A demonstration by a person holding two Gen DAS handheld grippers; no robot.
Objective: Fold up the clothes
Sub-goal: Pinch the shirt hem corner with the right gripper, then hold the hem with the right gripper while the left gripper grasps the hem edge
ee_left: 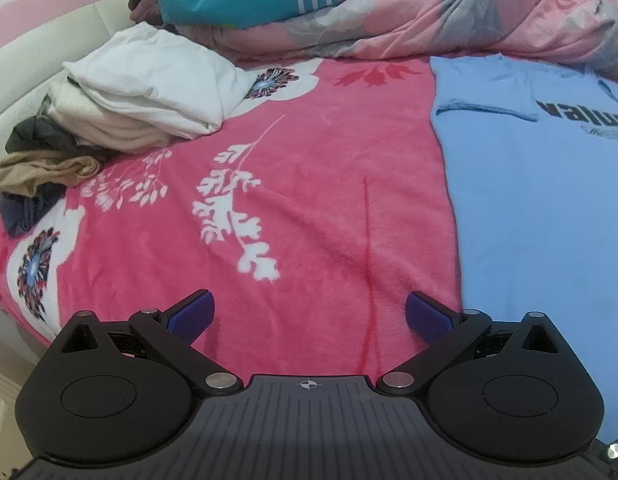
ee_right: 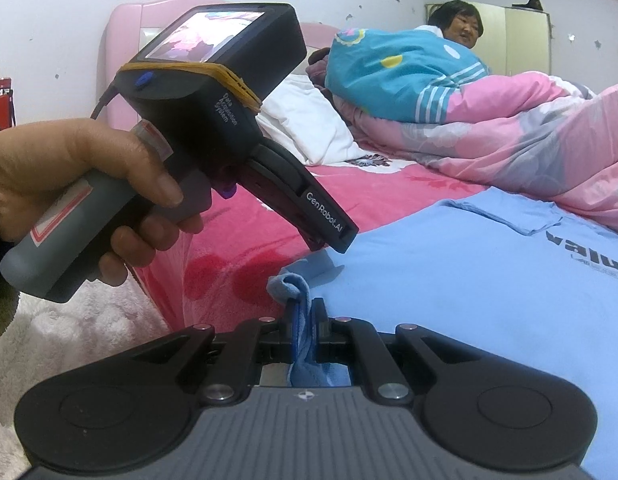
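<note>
A light blue T-shirt (ee_left: 541, 200) lies spread out flat on the pink flowered blanket (ee_left: 309, 184) of the bed, front side up, with dark block lettering across its chest. One short sleeve lies flat against the body toward the rumpled pink quilt (ee_left: 489, 12). Its near corner (ee_right: 287, 284) is bunched and lifted off the blanket, pinched between the jaws of the right gripper (ee_right: 305, 322), and a fold of the same blue cloth hangs down behind them. The rest of the shirt stays smooth, with only faint creases
</note>
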